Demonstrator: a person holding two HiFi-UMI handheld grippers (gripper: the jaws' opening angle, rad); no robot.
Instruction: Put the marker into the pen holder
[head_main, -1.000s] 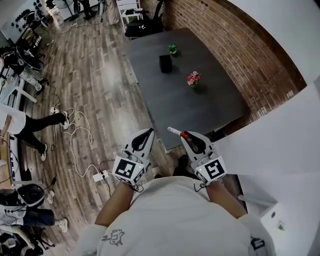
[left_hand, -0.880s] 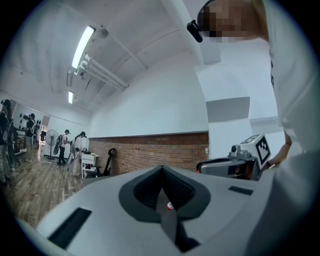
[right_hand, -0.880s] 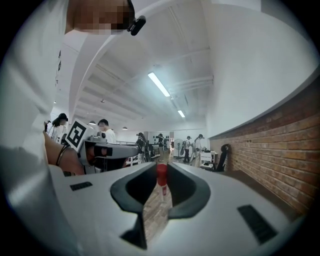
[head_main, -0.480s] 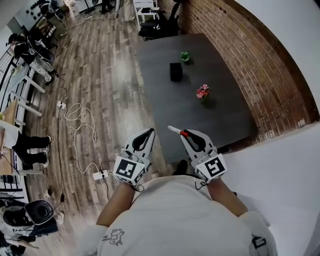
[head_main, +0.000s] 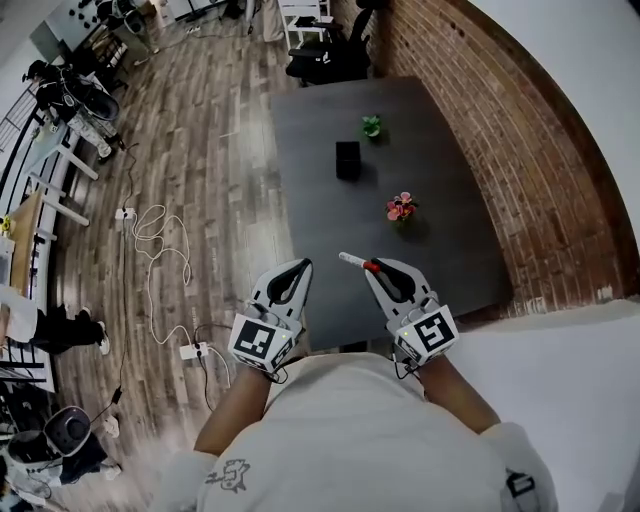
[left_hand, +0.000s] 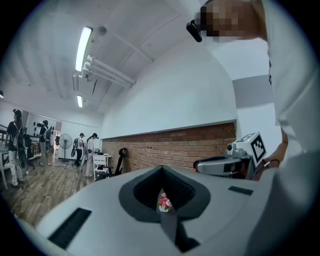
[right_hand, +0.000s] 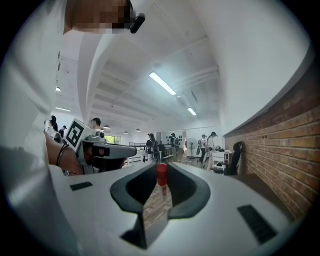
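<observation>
Your right gripper (head_main: 374, 268) is pinching the marker (head_main: 354, 263) between its jaws, with the red part (right_hand: 162, 174) standing up between the tips and the white end poking out to your left. Your left gripper (head_main: 298, 268) is holding its jaws pressed together on nothing. Both are hovering side by side over the near end of the dark table (head_main: 320, 240). The black pen holder (head_main: 347, 160) is standing well apart, farther up the table, near a small green plant (head_main: 372, 126), with pink flowers (head_main: 400, 207) sitting closer to you.

Matt grey table (head_main: 330, 250), rough brick wall (head_main: 500, 120)
</observation>
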